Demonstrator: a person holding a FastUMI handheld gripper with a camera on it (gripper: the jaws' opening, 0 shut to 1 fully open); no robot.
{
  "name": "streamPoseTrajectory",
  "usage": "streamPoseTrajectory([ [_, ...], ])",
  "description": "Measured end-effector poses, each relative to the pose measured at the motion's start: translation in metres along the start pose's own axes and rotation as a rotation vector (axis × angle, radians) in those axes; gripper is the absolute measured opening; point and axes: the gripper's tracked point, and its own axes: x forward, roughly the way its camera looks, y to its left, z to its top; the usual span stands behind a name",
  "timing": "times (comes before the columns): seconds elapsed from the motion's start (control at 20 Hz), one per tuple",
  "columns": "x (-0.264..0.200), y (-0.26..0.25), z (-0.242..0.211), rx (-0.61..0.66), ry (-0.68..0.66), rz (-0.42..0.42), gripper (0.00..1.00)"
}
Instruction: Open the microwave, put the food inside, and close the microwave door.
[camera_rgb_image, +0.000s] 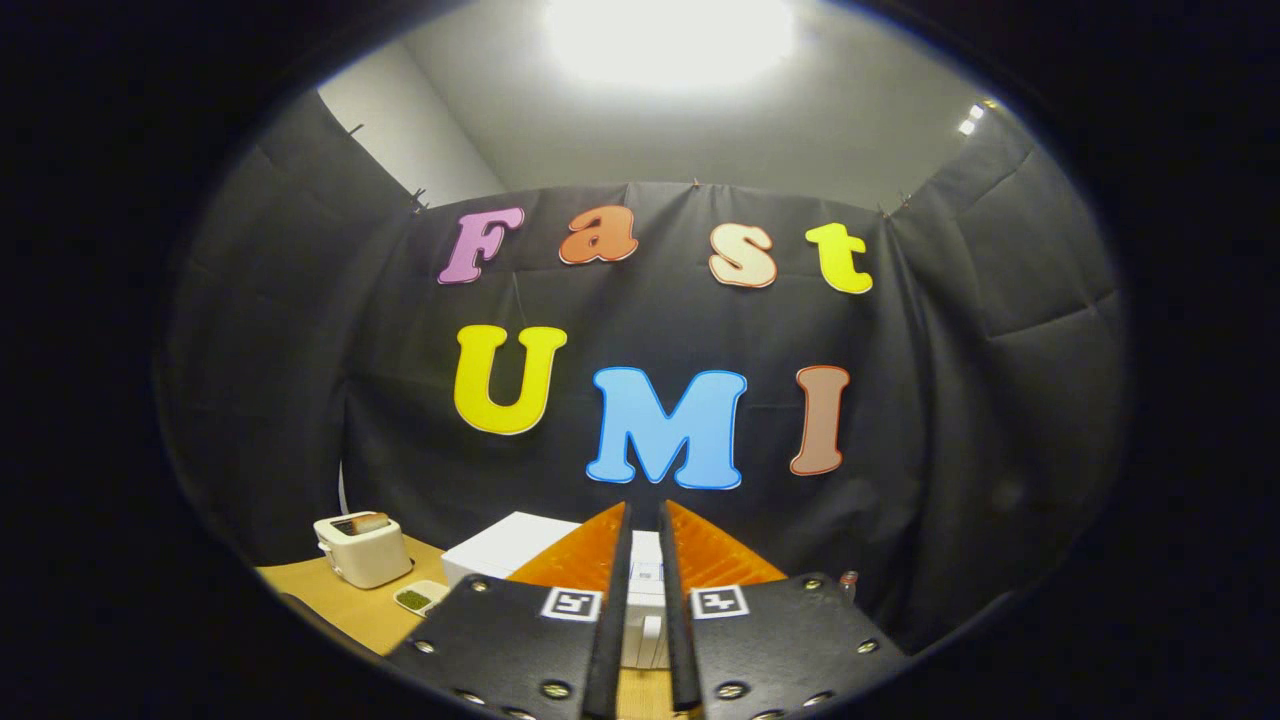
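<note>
Tongs (641, 515) hovering above the tabletop (340, 600) with only a narrow slit between the orange fingers (585, 560), gripping nothing, touching nothing. White microwave (510, 550) sitting just ahead and below, partly hidden behind the fingers. Small dish of green food (418, 598) lying left of the microwave, with a white toaster (362, 548) standing further left, toast poking out.

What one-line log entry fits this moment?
claw: nearly shut, empty | microwave: white, beyond fingers, door state unclear | dish: beside microwave | toaster: on table
</note>
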Motion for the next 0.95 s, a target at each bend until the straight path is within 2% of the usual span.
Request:
streamPoseTrajectory([
  [0.05,0.002,-0.005,0.003,0.016,0.000,-0.035,0.33],
  [0.2,0.006,-0.014,0.022,0.062,-0.065,-0.095,0.87],
  [0.3,0.008,-0.007,0.026,0.086,-0.095,-0.076,0.97],
  [0.5,0.008,0.008,0.003,0.088,-0.016,-0.018,0.98],
  [0.95,0.014,0.003,-0.011,0.036,0.014,-0.031,0.98],
])
